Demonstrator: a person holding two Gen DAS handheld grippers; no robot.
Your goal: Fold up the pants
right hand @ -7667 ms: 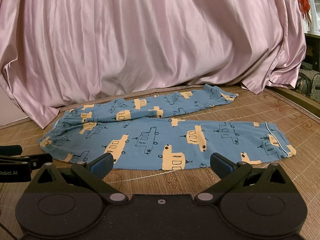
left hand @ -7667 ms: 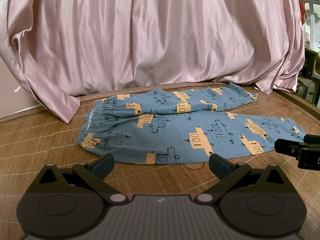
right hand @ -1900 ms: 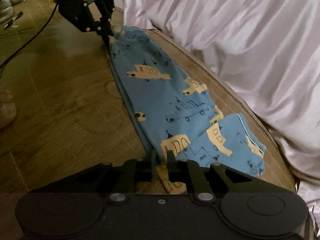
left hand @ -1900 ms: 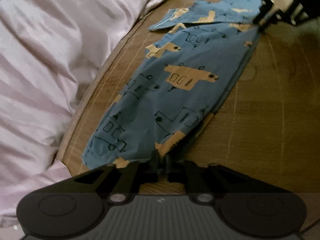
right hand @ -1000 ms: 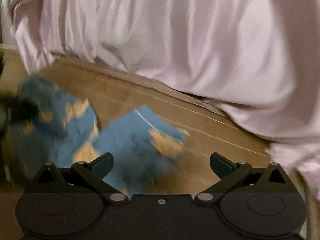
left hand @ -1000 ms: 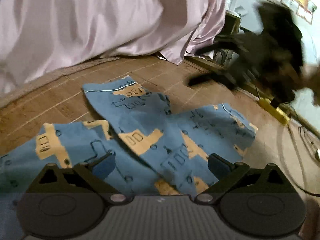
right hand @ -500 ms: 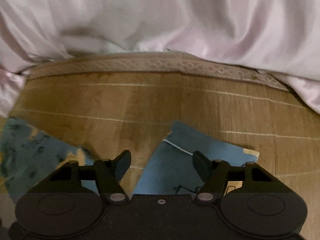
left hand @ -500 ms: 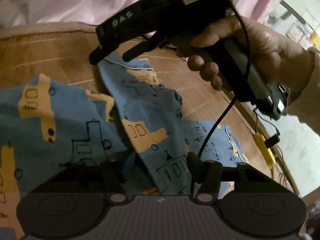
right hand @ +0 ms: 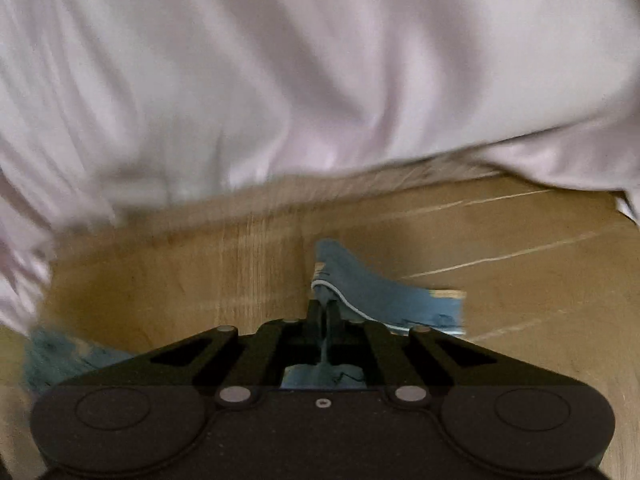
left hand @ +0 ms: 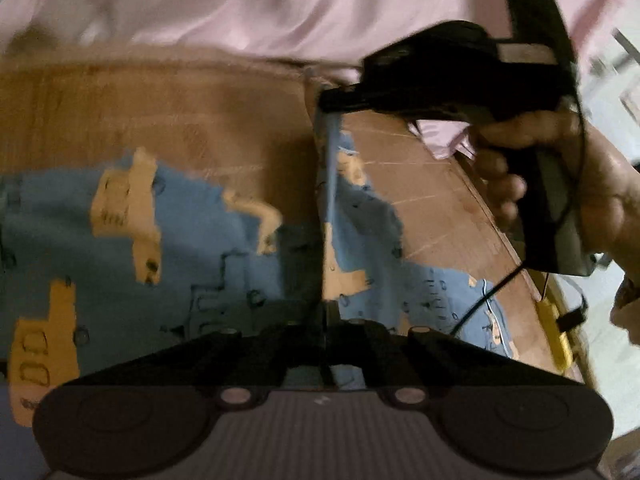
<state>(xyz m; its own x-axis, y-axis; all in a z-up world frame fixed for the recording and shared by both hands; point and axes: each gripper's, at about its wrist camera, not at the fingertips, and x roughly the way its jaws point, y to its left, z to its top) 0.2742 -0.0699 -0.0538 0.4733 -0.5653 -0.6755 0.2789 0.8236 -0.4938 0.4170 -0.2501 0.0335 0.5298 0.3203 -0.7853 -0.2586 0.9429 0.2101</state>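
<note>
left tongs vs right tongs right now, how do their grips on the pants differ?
The left tongs pinch the pants mid-leg, among the yellow prints; the right tongs pinch at the white-piped hem. In the left view, a taut ridge of cloth runs from the left tongs up to the right tongs. Both are shut on the pants.

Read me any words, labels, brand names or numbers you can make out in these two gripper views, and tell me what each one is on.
None can be read.
The right gripper body carries a pale label patch, too blurred to read.
The pants show only printed vehicle drawings, no lettering.
The left gripper has a small pale mark on its ribbed base, too small to read.
</note>
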